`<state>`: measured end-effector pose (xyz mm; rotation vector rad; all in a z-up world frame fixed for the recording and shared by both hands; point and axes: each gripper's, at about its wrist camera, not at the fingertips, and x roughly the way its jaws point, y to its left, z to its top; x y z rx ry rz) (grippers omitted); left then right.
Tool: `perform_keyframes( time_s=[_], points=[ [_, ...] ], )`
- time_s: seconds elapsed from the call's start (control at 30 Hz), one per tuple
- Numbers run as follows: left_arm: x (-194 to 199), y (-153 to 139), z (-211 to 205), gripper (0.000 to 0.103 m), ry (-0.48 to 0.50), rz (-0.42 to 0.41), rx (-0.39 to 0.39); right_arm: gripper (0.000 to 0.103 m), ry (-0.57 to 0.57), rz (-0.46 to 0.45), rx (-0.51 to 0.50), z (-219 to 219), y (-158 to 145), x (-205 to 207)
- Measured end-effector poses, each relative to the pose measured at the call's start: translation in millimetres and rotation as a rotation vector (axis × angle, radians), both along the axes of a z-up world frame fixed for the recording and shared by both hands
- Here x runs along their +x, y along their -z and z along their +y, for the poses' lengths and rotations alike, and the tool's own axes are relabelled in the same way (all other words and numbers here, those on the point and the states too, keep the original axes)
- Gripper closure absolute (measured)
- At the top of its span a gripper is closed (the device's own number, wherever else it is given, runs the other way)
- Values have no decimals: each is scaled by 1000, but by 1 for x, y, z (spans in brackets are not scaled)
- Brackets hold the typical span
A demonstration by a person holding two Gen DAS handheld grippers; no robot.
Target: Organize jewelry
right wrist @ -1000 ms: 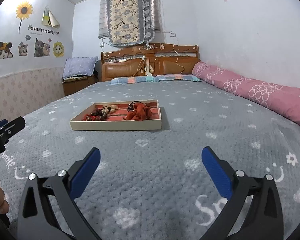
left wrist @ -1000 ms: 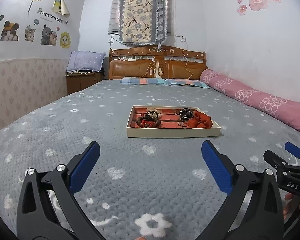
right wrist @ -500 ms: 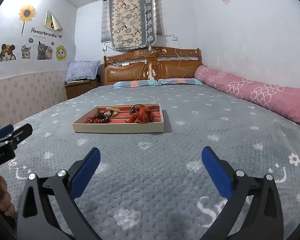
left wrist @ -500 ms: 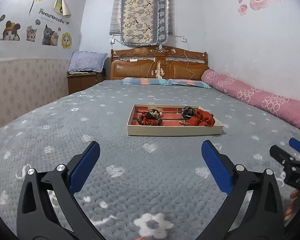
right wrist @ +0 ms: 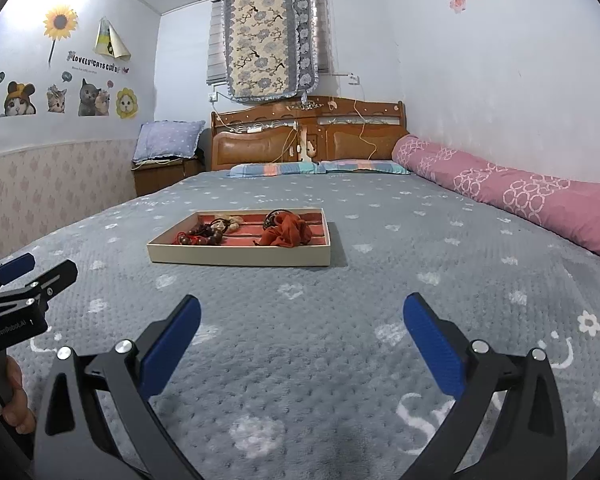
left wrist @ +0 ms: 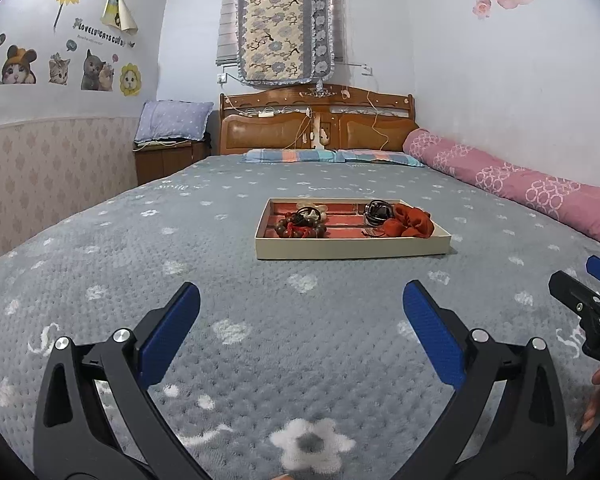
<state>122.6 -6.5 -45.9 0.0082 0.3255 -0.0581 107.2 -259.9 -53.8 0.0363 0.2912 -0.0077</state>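
A shallow cream tray (left wrist: 352, 249) with a red lining sits on the grey bedspread, also in the right wrist view (right wrist: 236, 255). It holds a brown bead bracelet (left wrist: 300, 229), a pale piece (left wrist: 310, 208), dark bangles (left wrist: 376, 213) and an orange-red scrunchie (left wrist: 414, 221) (right wrist: 288, 232). My left gripper (left wrist: 300, 320) is open and empty, well short of the tray. My right gripper (right wrist: 300, 322) is open and empty, also short of the tray and to its right.
A rolled pink quilt (left wrist: 520, 184) lies along the right wall. Pillows (left wrist: 332, 157) and a wooden headboard (left wrist: 316, 128) are at the far end. A nightstand with a blue cushion (left wrist: 172, 124) stands at the far left.
Both grippers have tilted up and pulled back slightly, so the tray sits a little farther away in both views. Both stay open.
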Motion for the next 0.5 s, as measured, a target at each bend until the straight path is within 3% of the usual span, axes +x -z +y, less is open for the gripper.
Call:
perform_keyframes(
  time_s=[0.5],
  points=[
    [-5,0,-3,5,2,-21,16,4,2,1,-4,0,3,1]
  ],
)
